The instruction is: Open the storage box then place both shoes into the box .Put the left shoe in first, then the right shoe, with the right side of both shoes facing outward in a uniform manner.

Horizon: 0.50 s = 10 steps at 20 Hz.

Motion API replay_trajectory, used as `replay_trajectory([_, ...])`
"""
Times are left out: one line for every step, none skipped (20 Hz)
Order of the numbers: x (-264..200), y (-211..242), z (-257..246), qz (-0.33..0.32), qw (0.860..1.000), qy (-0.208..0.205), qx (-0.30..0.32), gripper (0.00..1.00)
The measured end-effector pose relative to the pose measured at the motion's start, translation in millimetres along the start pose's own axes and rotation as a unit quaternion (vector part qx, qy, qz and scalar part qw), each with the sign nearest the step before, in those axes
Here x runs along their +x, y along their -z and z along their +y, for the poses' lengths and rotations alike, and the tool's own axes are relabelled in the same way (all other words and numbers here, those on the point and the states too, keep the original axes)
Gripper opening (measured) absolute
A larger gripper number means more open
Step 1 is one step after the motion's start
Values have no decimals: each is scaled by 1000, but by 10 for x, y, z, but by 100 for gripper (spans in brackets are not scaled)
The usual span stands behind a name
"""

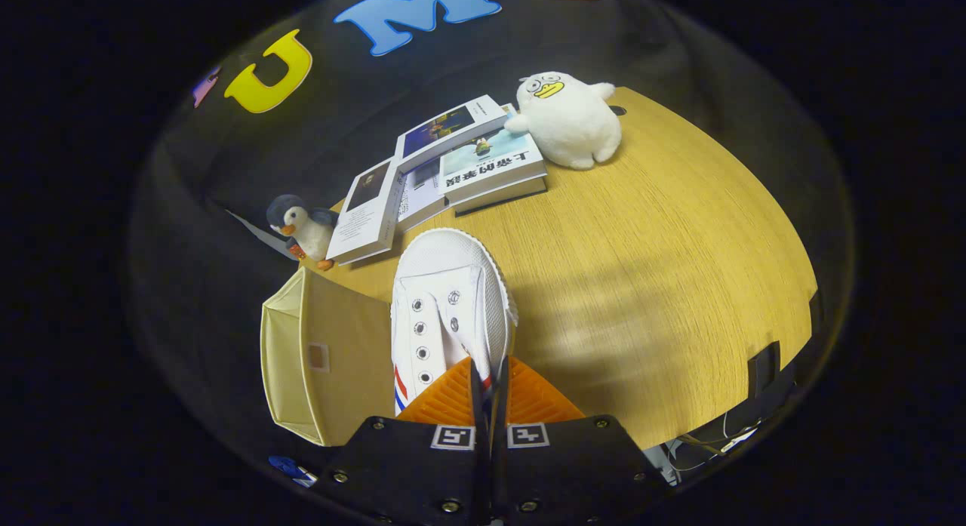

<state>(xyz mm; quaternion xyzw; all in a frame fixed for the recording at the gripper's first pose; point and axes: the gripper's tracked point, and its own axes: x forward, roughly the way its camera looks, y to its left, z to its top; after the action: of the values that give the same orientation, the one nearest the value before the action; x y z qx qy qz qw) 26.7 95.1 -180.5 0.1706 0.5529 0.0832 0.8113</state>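
Gripper view: gripper (489,390) clamped on white shoe (445,299), storage box (317,360) just beside.

A white shoe (451,307) is held by its side wall between the closed fingers of the gripper (489,382), toe pointed ahead, above the wooden table (664,284). A beige storage box (317,360) is seen just beside it, at the table's edge. Books (445,171), a penguin toy (302,228) and a white plush duck (570,118) are ranged along the far edge.

shoe (445,299) white, red-blue stripes | storage box (317,360) cream | table (664,269) wood-grain
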Motion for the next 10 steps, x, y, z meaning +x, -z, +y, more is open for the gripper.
replay_trajectory([-17,-19,97,-2,1000,-3,-4,1])
replay_trajectory([-32,-28,171,-3,1000,-5,-9,1])
replay_trajectory([-52,-41,267,-5,1000,-8,-12,1])
replay_trajectory([-68,-56,379,-7,1000,-12,-17,1])
replay_trajectory([-73,-67,476,-7,1000,-17,-21,1])
replay_trajectory([-87,-77,587,-9,999,-22,-25,1])
replay_trajectory([-93,-88,710,-10,999,-28,-30,1])
replay_trajectory([-92,-92,812,-11,999,-34,-34,1])
replay_trajectory([-93,-97,938,-12,998,-40,-39,1])
replay_trajectory([-98,-95,1042,-12,998,-45,-43,1])
